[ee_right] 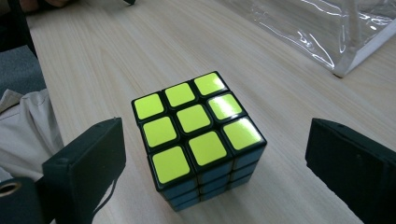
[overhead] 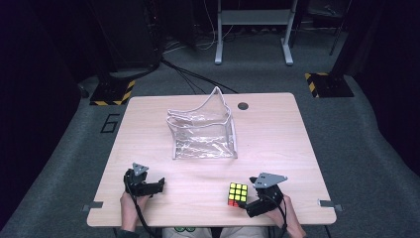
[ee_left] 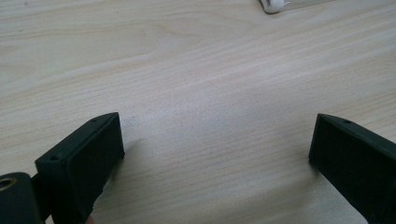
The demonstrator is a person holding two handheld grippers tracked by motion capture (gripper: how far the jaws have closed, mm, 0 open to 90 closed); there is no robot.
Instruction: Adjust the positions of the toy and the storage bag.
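right gripper view is showing the right hand-held gripper standing wide around the cube, near right on the counter. closing off-centre is likely twisting it loose. left hand-held gripper is waiting wide, empty.

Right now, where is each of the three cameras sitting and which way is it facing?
High view: above the person's side, looking forward and down on the table; forearms, left gripper, right gripper.
Left gripper view: on the left gripper, facing bare tabletop between open jaws.
Right gripper view: on the right gripper, facing the cube.
Shared: high and right gripper views show the cube and clear bag.
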